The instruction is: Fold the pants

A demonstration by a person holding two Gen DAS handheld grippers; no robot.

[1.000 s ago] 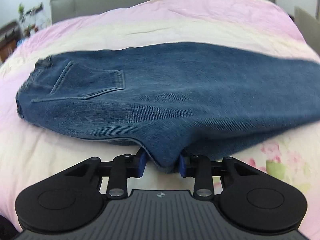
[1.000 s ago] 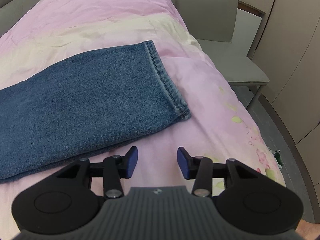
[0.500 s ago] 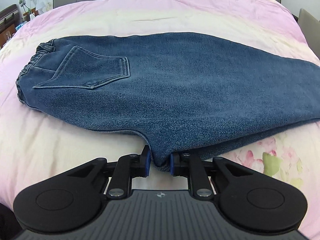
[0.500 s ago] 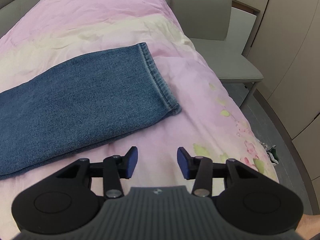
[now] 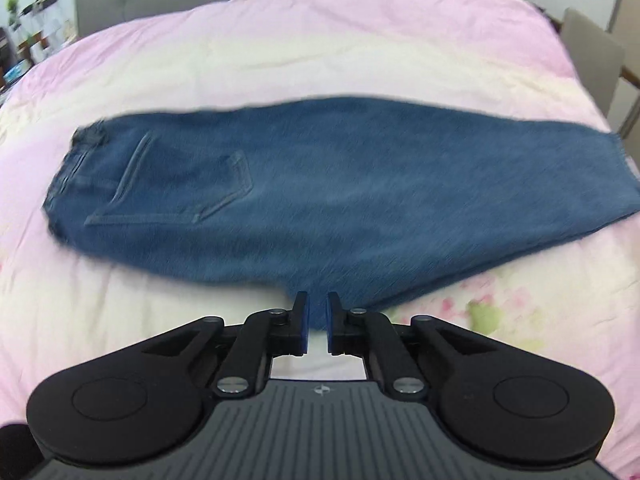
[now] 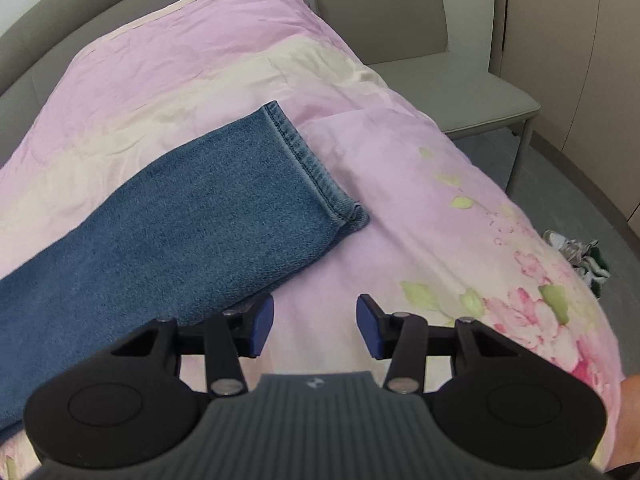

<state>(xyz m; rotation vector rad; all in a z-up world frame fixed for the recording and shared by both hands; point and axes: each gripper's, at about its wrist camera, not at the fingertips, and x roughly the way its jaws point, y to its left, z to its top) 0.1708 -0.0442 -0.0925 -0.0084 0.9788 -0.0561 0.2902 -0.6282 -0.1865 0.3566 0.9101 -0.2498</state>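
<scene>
Left and right wrist views. We see blue denim pants [image 5: 320,200], folded lengthwise, lying across a bed; the weave is coarse and twilled, with a stitched back pocket [image 5: 180,188] and a gathered waistband [image 5: 76,152] at the left end. The leg tapers to a double-stitched hem [image 6: 308,164], faded along its edge. Beneath lies a thin, lightly creased bedspread [image 5: 320,52] in pink and cream bands, printed with flowers near the front edge.

The left gripper [image 5: 317,320] has its blue pads drawn together on the near fold of the denim, which shows between them; this view is blurred. The right gripper [image 6: 316,326] hangs over bare bedspread just beside the leg's lower edge; its jaws are opening, with nothing between them.

Bare bedspread surrounds the pants on every side. The bed's right edge drops to a grey floor, where a grey padded chair [image 6: 404,32] stands close by.
</scene>
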